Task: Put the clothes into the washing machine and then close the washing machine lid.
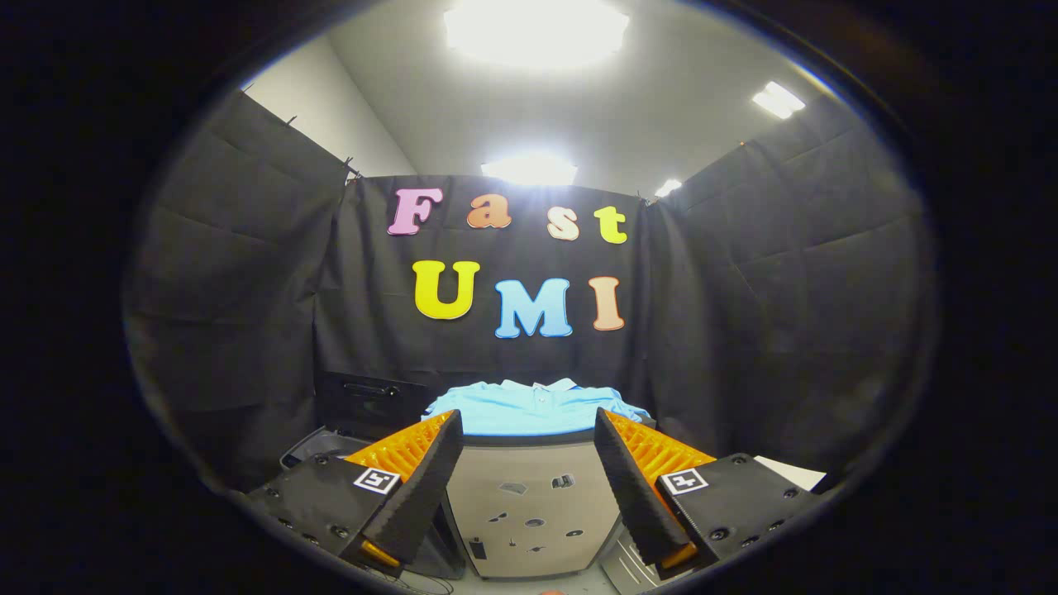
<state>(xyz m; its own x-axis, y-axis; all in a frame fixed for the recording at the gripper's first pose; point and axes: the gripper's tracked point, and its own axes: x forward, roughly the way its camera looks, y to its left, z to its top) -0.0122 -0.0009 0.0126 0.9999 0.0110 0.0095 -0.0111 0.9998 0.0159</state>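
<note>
Gripper view: claw [529, 450] spread wide, soft folded shirt [533, 406] beyond.

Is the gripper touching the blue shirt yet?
Apart. In the gripper view the gripper is open, its fingers spread wide, and the blue shirt lies beyond them on the grey cabinet.

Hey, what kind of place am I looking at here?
Likely a staged recording booth, not a home: black cloth walls, ceiling lights, a folded blue shirt on a grey cabinet. The gripper is open.
</note>
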